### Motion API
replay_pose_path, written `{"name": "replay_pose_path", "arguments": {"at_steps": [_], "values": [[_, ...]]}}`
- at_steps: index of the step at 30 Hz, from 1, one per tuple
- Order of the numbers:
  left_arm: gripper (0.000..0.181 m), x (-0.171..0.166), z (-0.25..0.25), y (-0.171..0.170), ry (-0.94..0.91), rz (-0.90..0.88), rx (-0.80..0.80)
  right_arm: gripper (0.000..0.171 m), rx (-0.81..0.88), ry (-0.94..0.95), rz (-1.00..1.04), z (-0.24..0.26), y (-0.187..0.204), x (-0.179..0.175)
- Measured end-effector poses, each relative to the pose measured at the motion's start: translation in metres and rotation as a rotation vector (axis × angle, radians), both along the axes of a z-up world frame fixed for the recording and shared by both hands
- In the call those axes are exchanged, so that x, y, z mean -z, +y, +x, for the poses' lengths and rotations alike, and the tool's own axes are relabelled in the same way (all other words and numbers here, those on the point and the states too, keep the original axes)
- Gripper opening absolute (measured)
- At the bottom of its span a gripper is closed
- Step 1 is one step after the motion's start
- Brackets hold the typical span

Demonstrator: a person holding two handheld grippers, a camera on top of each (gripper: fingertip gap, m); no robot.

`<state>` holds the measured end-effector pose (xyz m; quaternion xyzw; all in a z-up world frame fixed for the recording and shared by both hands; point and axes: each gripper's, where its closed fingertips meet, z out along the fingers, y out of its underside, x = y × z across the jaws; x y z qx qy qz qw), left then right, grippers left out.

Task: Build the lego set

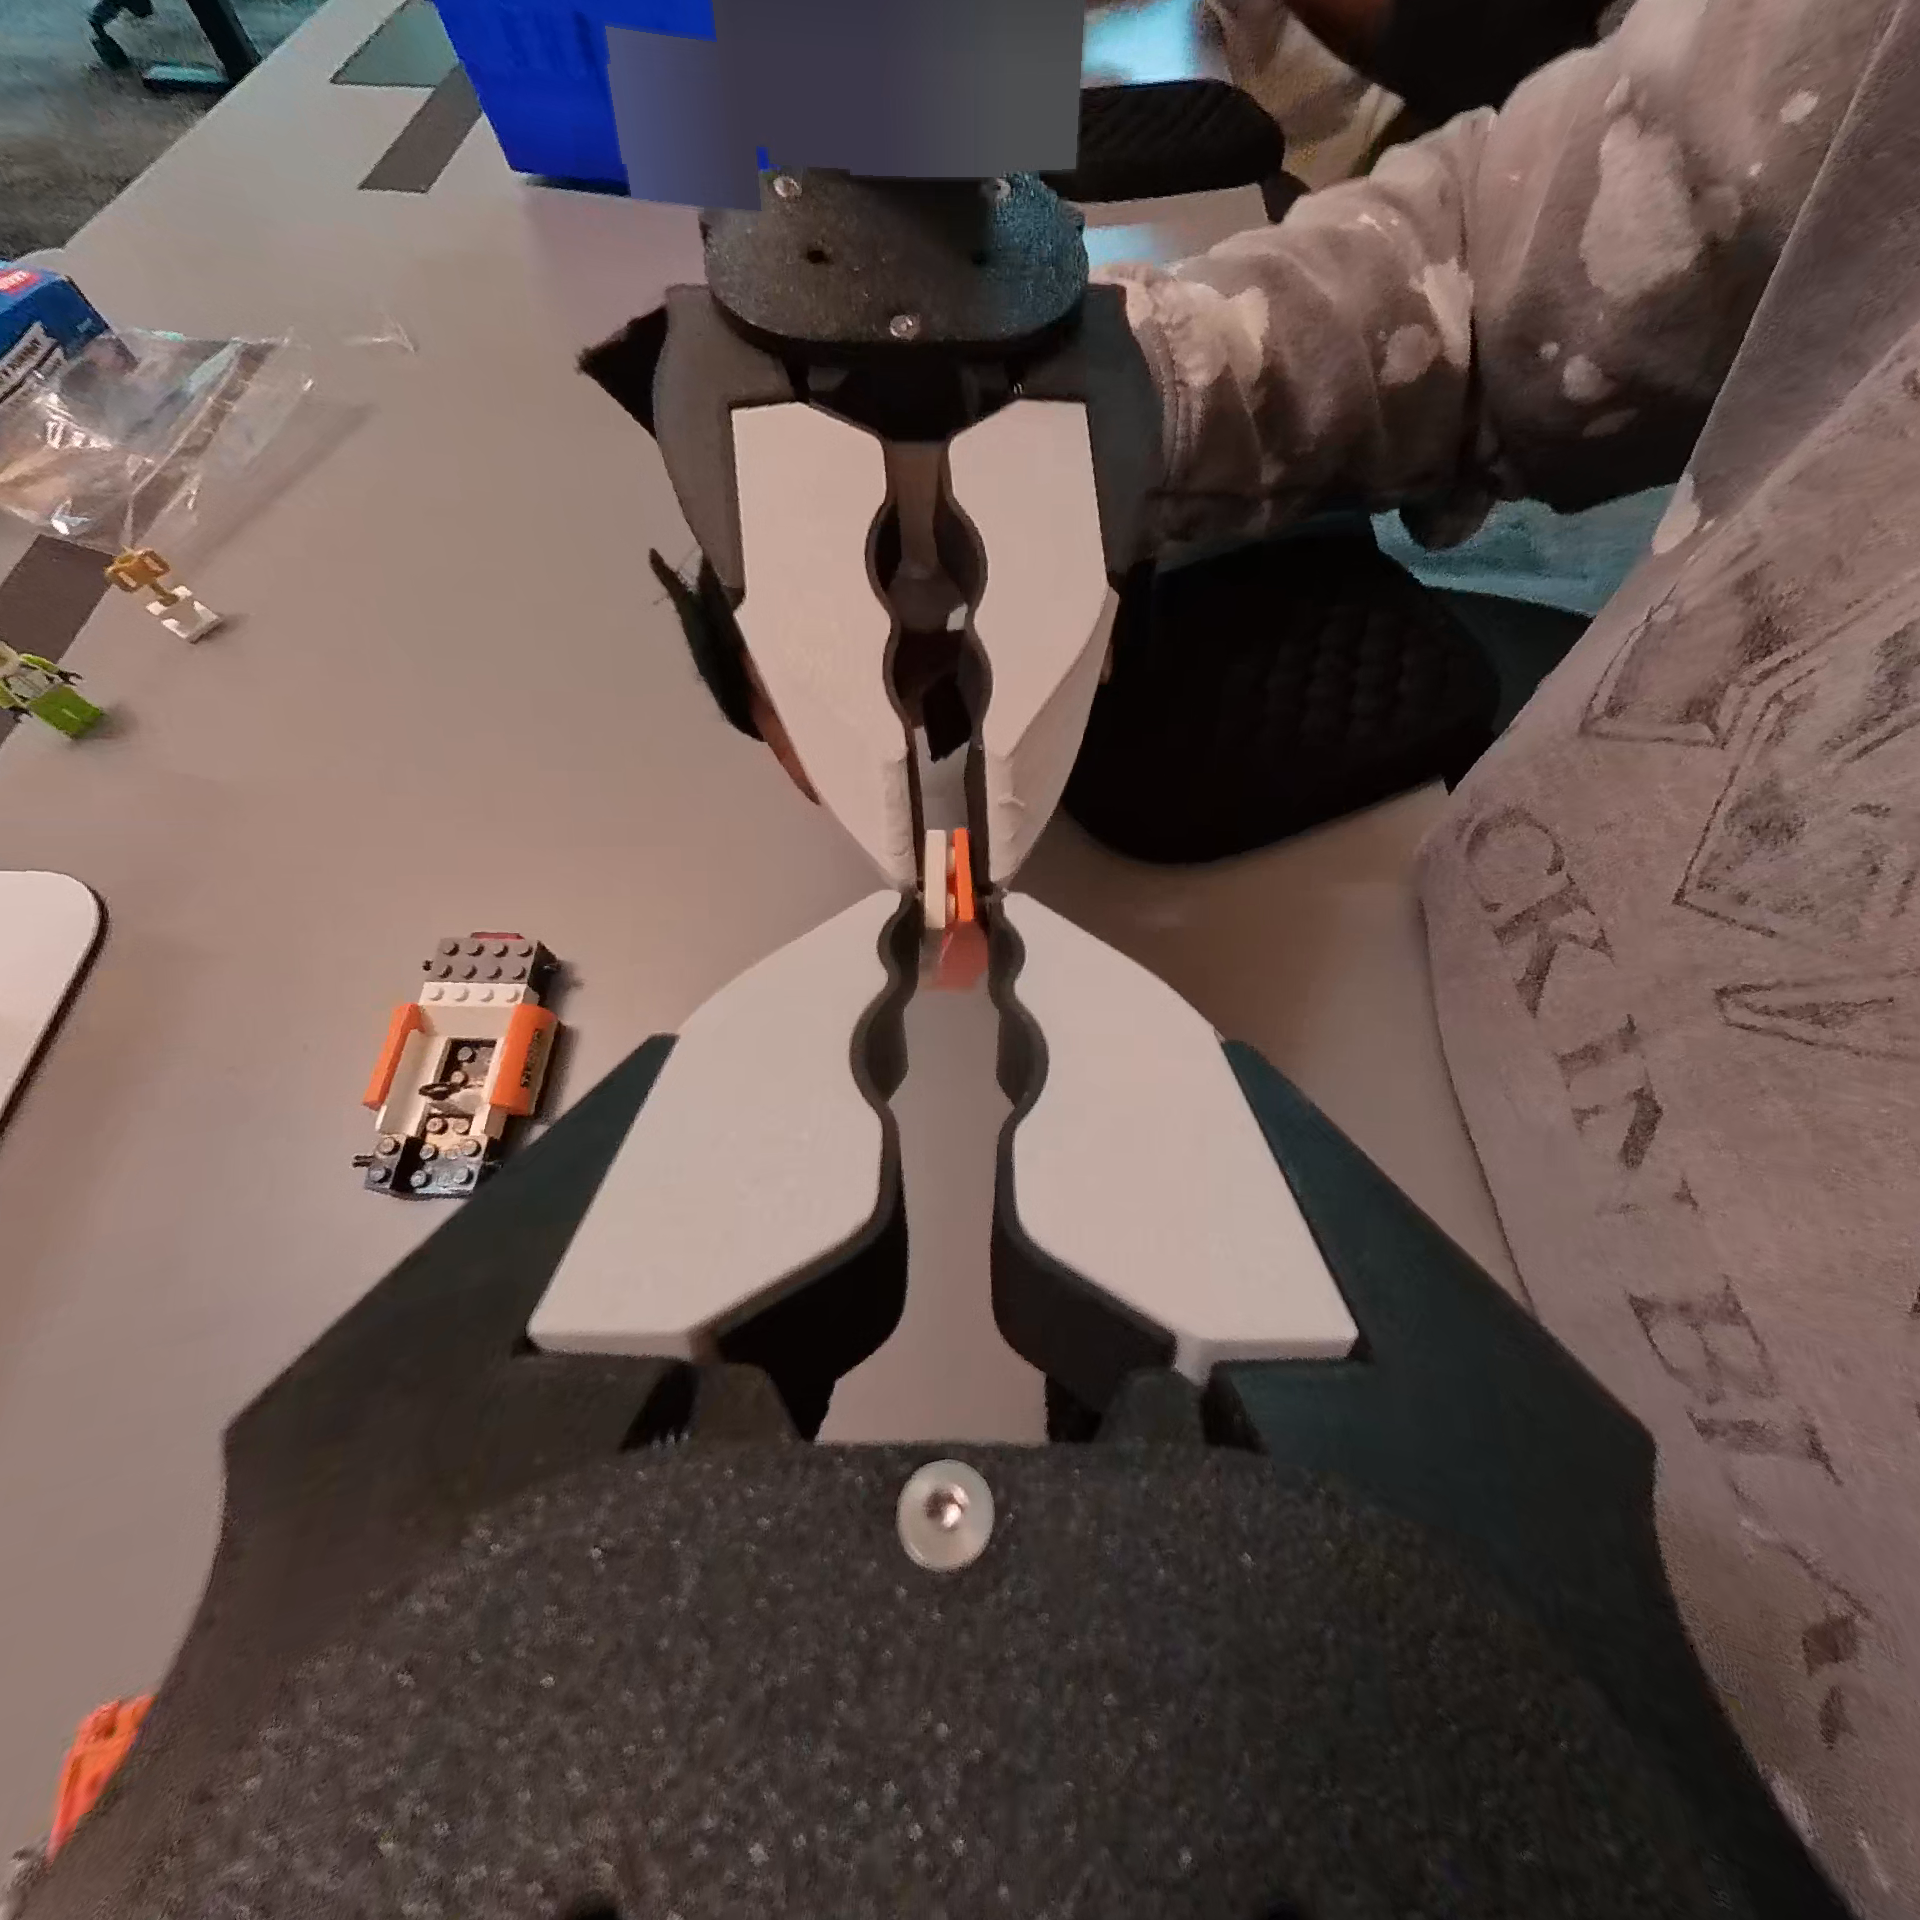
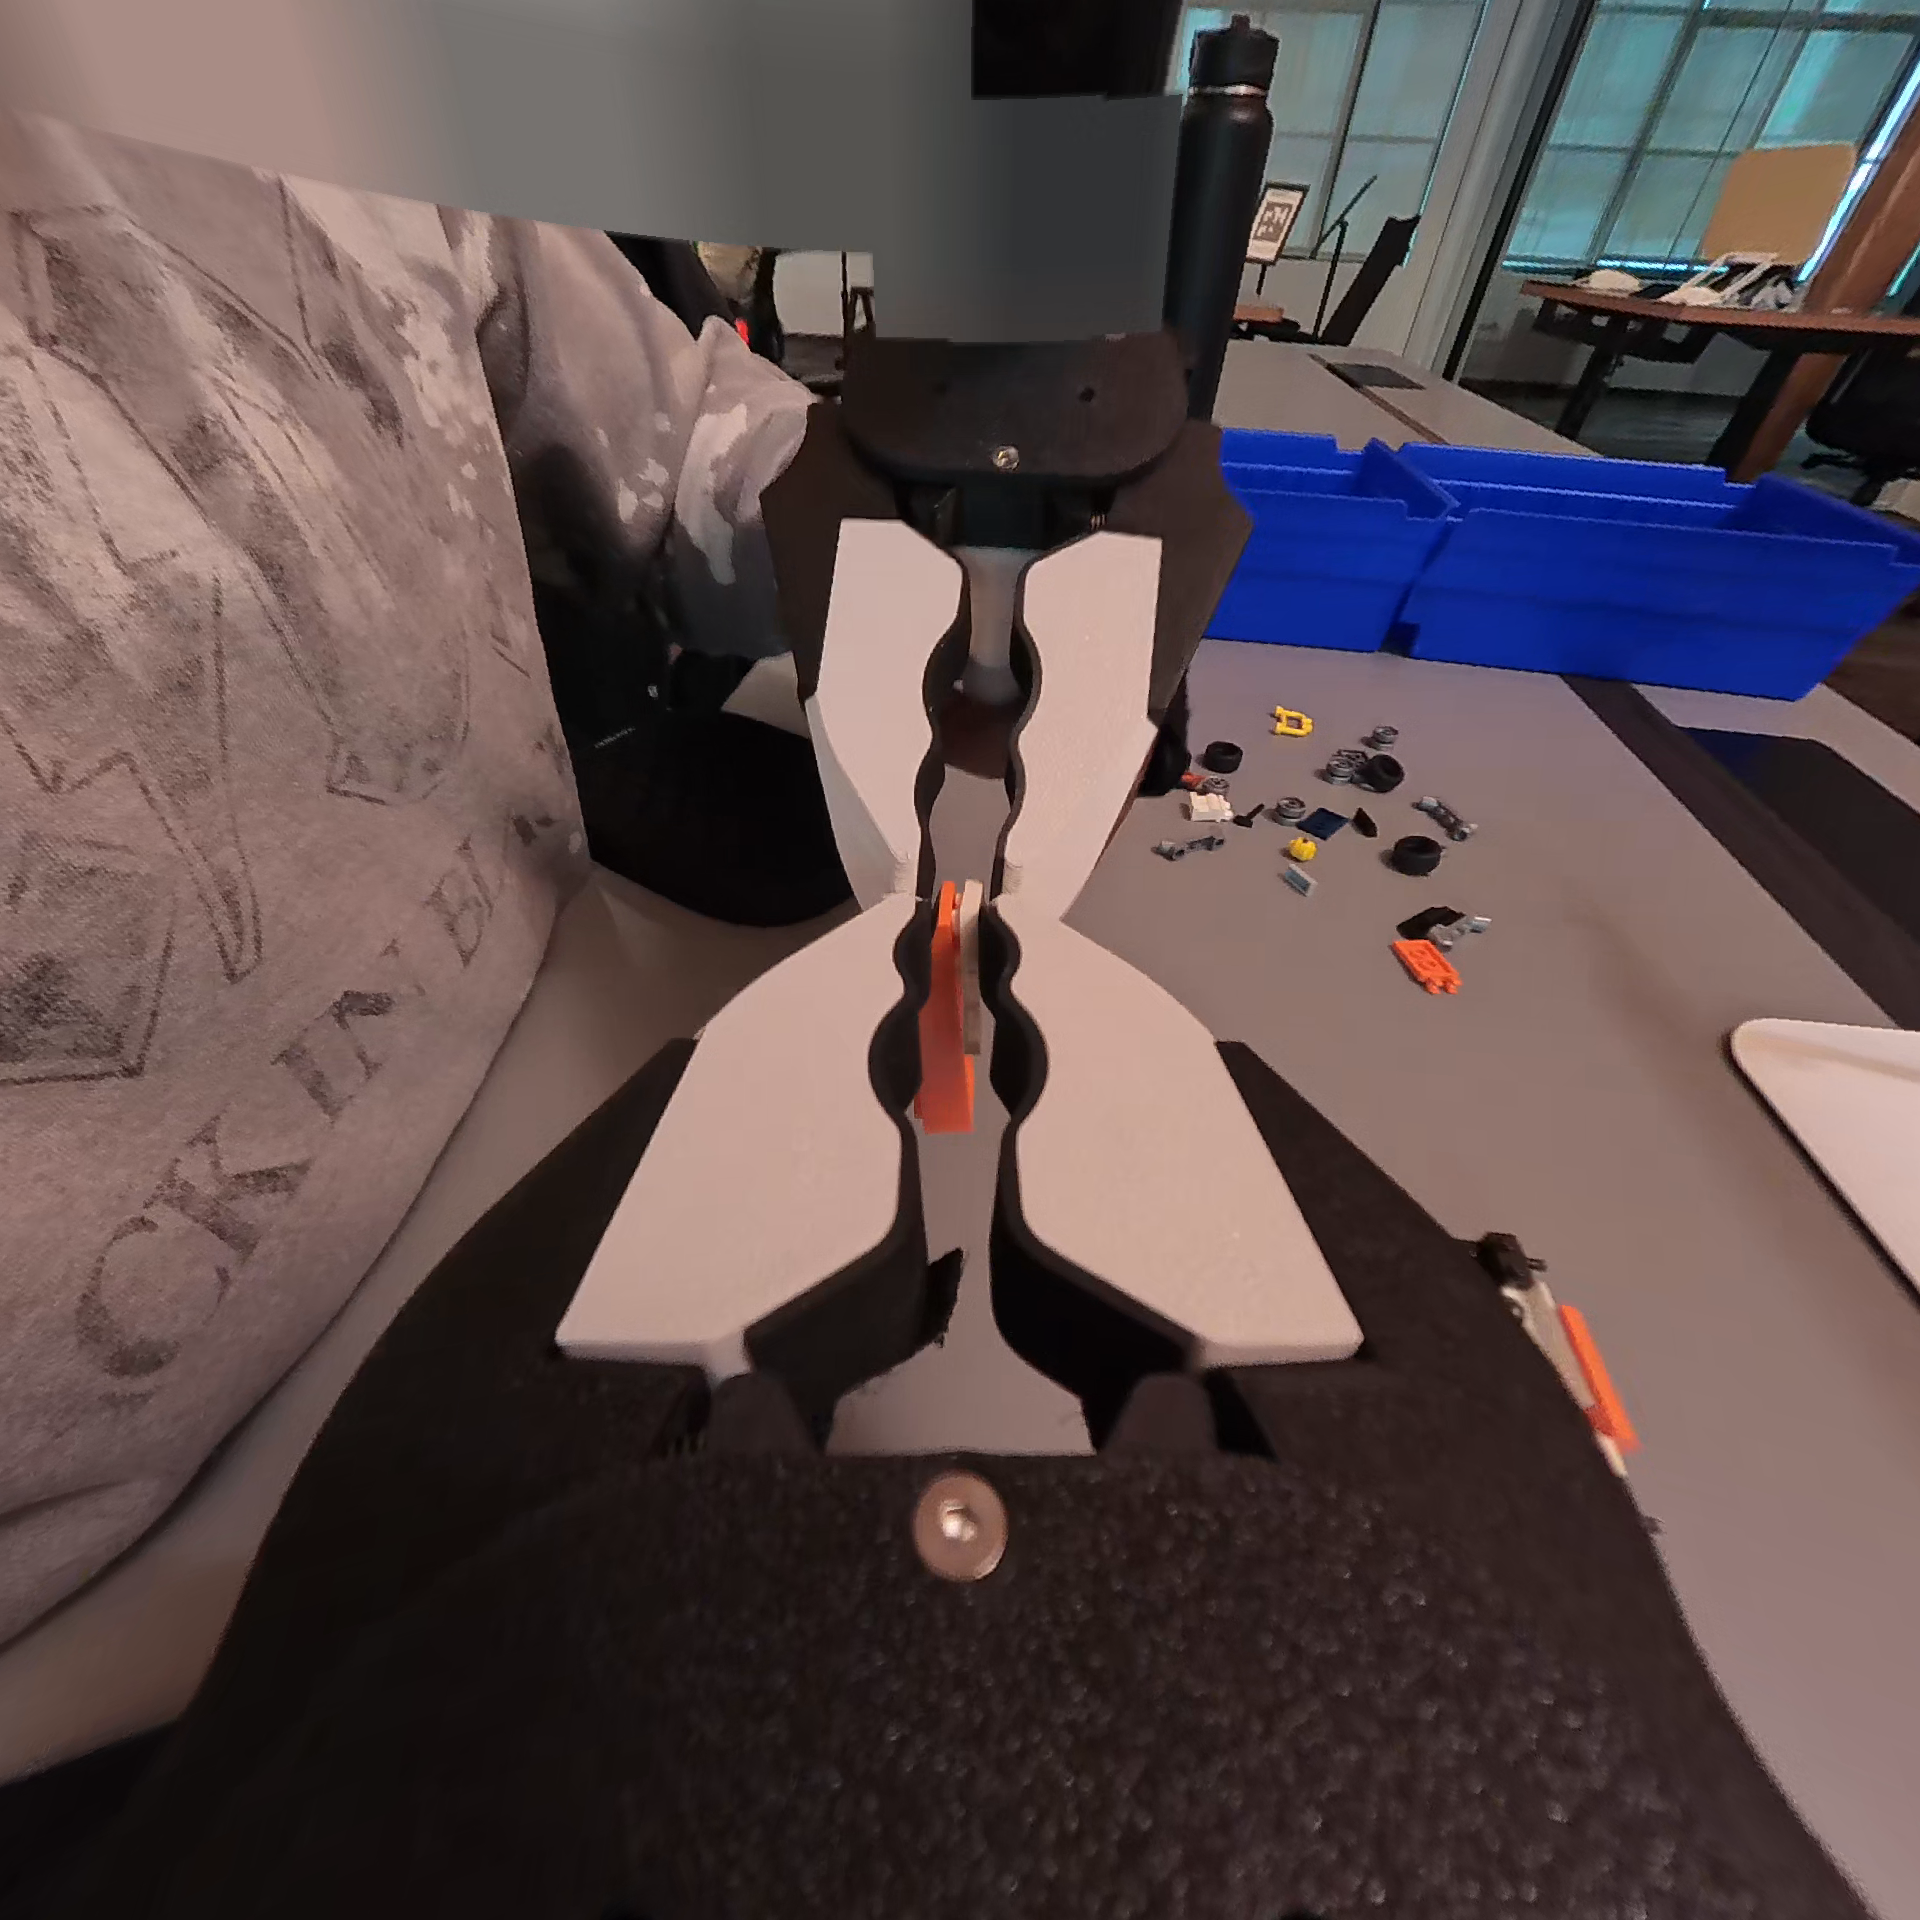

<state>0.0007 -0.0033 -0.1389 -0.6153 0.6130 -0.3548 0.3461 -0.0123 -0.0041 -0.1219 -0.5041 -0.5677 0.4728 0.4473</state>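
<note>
My two grippers meet tip to tip above the grey table. Between them is a small orange and white lego piece. My left gripper is shut on its near end. My right gripper is shut on the same piece, whose orange part runs back between its fingers with a pale plate beside it. Each gripper also shows opposite in the other view: the right, the left. A partly built orange, white and grey car lies on the table to the left.
Several loose lego parts and an orange plate lie at the right, before blue bins. A white board is at the right edge. Plastic bags and small green and tan builds lie left. A person's grey sweatshirt is close by. My left and right fingertips are right by each other.
</note>
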Motion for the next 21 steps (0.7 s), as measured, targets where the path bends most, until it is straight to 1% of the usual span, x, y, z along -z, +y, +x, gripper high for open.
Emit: {"name": "replay_pose_path", "arguments": {"at_steps": [3, 7, 10, 13, 16, 20, 21], "values": [[0.012, 0.003, 0.000, 0.003, -0.006, 0.004, -0.023, 0.008, 0.022, 0.006, -0.013, -0.001, 0.003, 0.002], [0.012, 0.011, -0.003, 0.001, -0.002, 0.001, -0.028, 0.008, 0.043, -0.039, 0.042, -0.003, 0.000, 0.009], [0.011, 0.012, -0.004, 0.001, 0.016, 0.031, -0.035, 0.010, 0.065, -0.015, 0.034, -0.004, -0.001, 0.010], [0.012, 0.016, -0.003, -0.003, 0.030, 0.041, -0.016, 0.010, 0.047, -0.034, 0.062, -0.003, -0.005, 0.014], [0.012, 0.014, -0.003, -0.006, 0.006, 0.050, 0.004, 0.010, 0.038, -0.051, 0.091, -0.003, -0.007, 0.013], [0.011, 0.015, -0.004, -0.003, 0.010, 0.198, -0.006, 0.007, 0.042, -0.078, 0.129, -0.004, -0.007, 0.015], [0.011, 0.014, -0.003, -0.004, 0.000, 0.197, -0.010, 0.007, 0.042, -0.067, 0.128, -0.004, -0.008, 0.014]]}}
